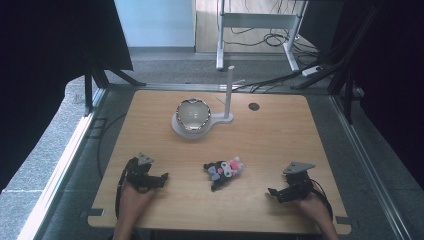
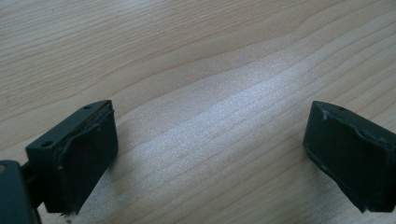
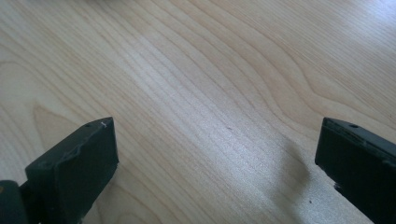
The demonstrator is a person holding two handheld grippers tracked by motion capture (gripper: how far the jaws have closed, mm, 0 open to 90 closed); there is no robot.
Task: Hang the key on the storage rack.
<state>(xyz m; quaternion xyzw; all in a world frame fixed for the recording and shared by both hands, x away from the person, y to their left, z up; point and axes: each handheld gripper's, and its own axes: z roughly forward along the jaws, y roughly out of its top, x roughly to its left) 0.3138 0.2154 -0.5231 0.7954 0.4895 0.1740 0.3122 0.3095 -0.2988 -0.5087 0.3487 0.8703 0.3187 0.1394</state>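
1. Left gripper (image 1: 161,178) rests low over the near left part of the wooden table (image 1: 280,145), held by the person's left hand (image 1: 134,196) that comes in from the bottom edge of the high view. Its jaws stand wide apart with nothing between them; in the left gripper view (image 2: 210,140) only bare wood grain lies in the gap.
2. Right gripper (image 1: 272,192) sits over the near right part of the table, held by the right hand (image 1: 312,204), with a grey three-cornered plate (image 1: 298,167) on top. Its jaws are likewise spread, and the right gripper view (image 3: 217,154) shows plain tabletop between the two black pads (image 3: 77,163).
3. Between the two grippers, and well apart from both, a small plush toy (image 1: 223,171) lies on the table. It is black on its left part and pink and white on its right.
4. Farther back, near the middle of the table, a shiny round bowl (image 1: 192,114) sits on a white base (image 1: 176,126).
5. A thin white upright post (image 1: 229,90) rises from the same base, just to the right of the bowl.
6. A small dark round spot (image 1: 254,106) marks the tabletop right of the post.
7. Cables (image 1: 270,37) and a white frame (image 1: 255,22) stand on the floor beyond the far edge of the table.
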